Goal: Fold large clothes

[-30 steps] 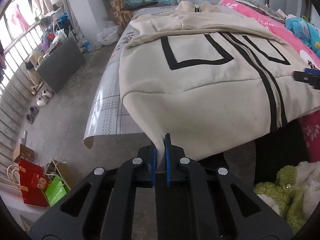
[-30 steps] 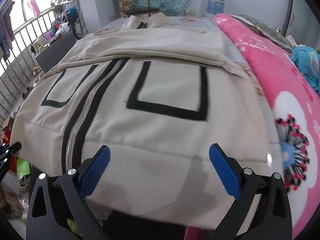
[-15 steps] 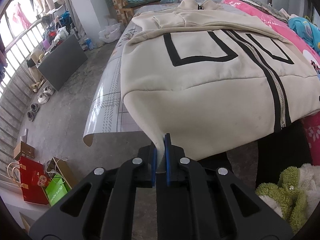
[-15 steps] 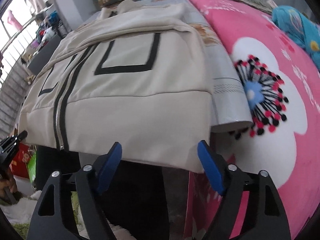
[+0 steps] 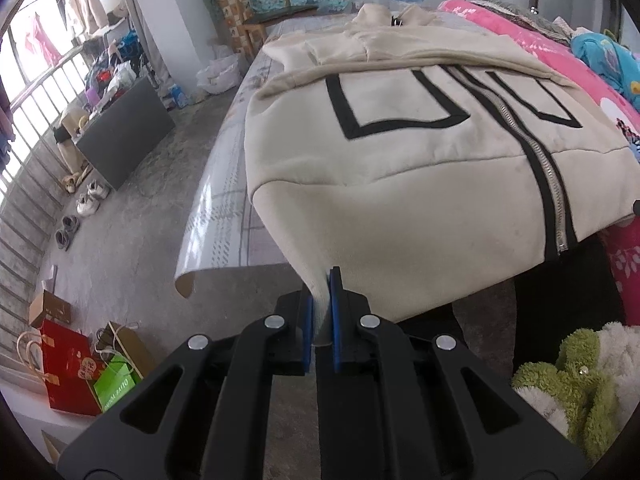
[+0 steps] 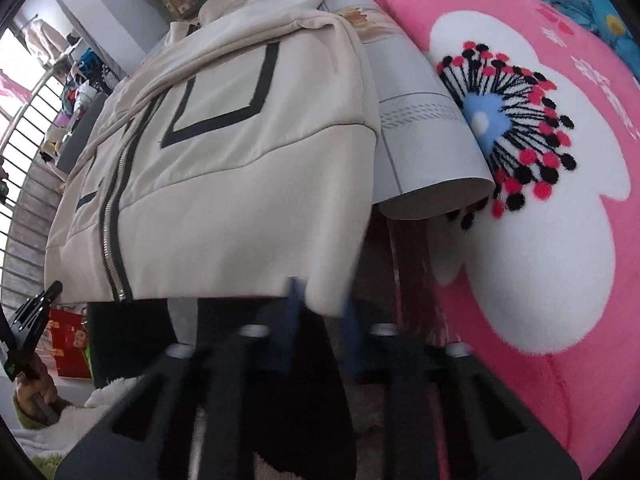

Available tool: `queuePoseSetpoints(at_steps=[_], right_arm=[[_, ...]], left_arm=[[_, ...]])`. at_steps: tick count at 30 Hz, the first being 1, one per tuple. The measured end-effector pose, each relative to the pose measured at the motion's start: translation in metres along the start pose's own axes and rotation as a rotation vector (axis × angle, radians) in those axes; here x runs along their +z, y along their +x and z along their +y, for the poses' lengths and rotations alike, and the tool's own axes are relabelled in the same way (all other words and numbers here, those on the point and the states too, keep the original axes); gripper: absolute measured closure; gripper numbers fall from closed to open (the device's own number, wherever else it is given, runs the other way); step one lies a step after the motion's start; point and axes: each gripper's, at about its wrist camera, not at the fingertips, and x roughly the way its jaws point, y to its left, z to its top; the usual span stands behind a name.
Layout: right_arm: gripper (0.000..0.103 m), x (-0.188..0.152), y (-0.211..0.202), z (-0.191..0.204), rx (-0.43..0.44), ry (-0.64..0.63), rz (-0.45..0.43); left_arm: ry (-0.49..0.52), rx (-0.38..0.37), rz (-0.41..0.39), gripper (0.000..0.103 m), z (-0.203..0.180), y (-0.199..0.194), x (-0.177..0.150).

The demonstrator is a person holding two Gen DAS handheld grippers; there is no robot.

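Jacket (image 5: 400, 184): cream zip-up with black outlined rectangles, spread front-up on the bed, its hem hanging over the near edge.
Left gripper (image 5: 320, 312): jaws nearly together, blue pads pinching a tuck of the jacket's hem at its left corner; the cloth rises from the pads in a taut fold.
Right gripper (image 6: 320, 312): blurred; its jaws have just been closing, and the jacket's right hem corner sits between the blue pads, which press on it.
Zip (image 5: 550, 184): runs down the jacket's middle between two black bands, ending at the hem.
Mat (image 5: 224, 216): pale checked sheet under the jacket, its edges curling up on both sides.
Blanket (image 6: 540, 200): pink with a large white flower, just beside the jacket's right side.
Plush toy (image 5: 576, 384): green and white, below the jacket's hem.
Gift bags (image 5: 76, 364): red and green, on the floor left of the jacket.
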Motion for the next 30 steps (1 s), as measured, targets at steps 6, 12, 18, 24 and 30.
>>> queuePoseSetpoints(at_steps=[6, 12, 18, 24, 30], right_arm=[[0.098, 0.011, -0.039, 0.016, 0.02, -0.045, -0.12], [0.098, 0.053, -0.055, 0.028, 0.077, -0.056, -0.264], [0.098, 0.114, -0.042, 0.029, 0.095, -0.021, -0.347], [0.098, 0.176, -0.002, 0.028, 0.099, 0.008, -0.365], [0.097, 0.205, 0.051, 0.026, 0.073, 0.003, -0.303]], left_arm=[[-0.101, -0.138, -0.092, 0.097, 0.017, -0.03, 0.022], [-0.201, -0.209, -0.187, 0.097, 0.034, -0.032, 0.069], [-0.269, -0.174, -0.21, 0.097, 0.052, 0.004, 0.121], [-0.292, -0.149, -0.172, 0.097, 0.057, 0.059, 0.162], [-0.347, -0.143, -0.094, 0.092, 0.065, 0.118, 0.176]])
